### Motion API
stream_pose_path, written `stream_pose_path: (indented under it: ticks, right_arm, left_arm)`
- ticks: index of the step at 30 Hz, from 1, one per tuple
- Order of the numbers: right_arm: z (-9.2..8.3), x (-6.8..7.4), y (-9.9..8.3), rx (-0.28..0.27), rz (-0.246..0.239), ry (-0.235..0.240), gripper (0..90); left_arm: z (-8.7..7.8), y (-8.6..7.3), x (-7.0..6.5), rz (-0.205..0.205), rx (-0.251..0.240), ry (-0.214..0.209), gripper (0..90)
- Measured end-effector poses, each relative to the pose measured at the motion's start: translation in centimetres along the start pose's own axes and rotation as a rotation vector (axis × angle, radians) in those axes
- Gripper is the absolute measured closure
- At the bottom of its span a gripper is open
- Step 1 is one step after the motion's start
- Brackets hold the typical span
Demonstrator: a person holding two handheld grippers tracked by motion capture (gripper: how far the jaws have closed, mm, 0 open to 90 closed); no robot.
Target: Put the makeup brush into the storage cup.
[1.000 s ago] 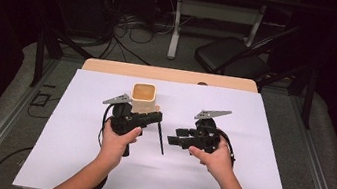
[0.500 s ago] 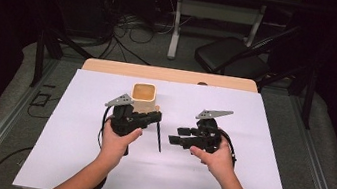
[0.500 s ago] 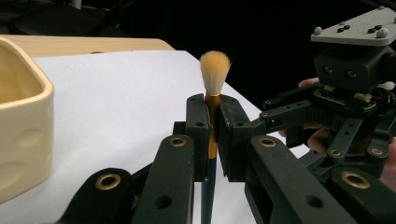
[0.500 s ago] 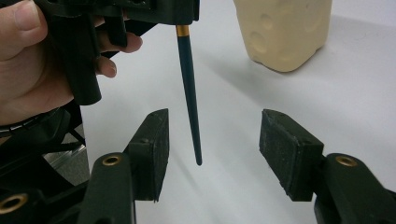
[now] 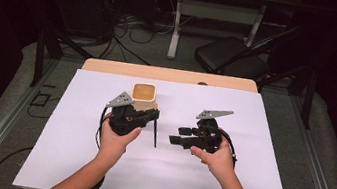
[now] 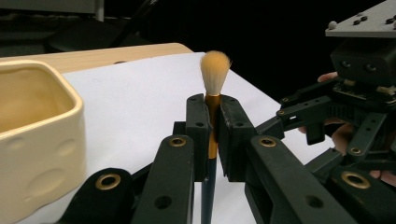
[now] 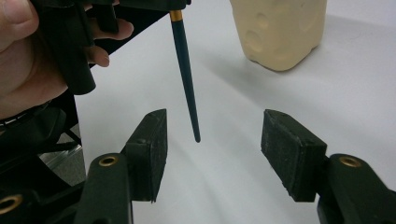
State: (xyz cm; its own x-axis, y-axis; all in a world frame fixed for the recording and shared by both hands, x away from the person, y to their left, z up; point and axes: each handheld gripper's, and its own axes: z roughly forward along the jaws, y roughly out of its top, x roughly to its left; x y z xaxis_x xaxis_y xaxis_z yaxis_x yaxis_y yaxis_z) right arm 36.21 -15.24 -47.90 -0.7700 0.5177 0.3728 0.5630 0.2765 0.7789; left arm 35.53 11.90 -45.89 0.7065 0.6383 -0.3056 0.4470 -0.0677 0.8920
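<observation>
A: Brush (image 5: 154, 133), high view: hanging from the left gripper (image 5: 152, 116) over the white sheet (image 5: 78, 111), dark handle slanting down toward the paper, between the two hands.

B: Noting cream cup (image 5: 145, 96) too: sitting just behind the left gripper, on the sheet. Right gripper (image 5: 173, 139) pointing leftward at the handle, near it, not touching.

A: Left gripper view: clamping the brush (image 6: 212, 126) at the gold ferrule, pads pressing from both sides, tan bristles standing upright above the jaws. Cup (image 6: 35, 135) showing close at the left edge. Other hand's gripper (image 6: 299, 119) facing in from the right.

B: Right gripper view: jaws standing apart, having just been widening, nothing between the pads (image 7: 152, 149). Brush handle (image 7: 186, 79) descending from the top, tip hovering beyond the gap, over the sheet (image 7: 355, 93), clear of both pads. Cup (image 7: 280, 30) resting at upper right. Left hand (image 7: 32, 56) gripping its tool at upper left.

A: Logging: left clamped on brush, right gaping empty.
</observation>
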Motion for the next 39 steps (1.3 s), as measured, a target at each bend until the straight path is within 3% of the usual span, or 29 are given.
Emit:
stream_pose_path:
  ticks: [4,16,39]
  right_arm:
    - [0.0,0.0,0.0,0.0,-0.004,-0.001,40.8]
    - [-0.1,-0.2,-0.1,-0.004,0.004,-0.004,40.8]
    - [-0.1,-0.1,-0.1,-0.007,0.001,-0.003,40.8]
  left_arm:
    - [-0.2,0.2,0.0,0.024,0.004,0.027,83.6]
    - [-0.8,0.7,0.6,0.025,0.003,0.057,83.6]
    - [-1.2,1.2,1.3,-0.005,-0.006,0.066,83.6]
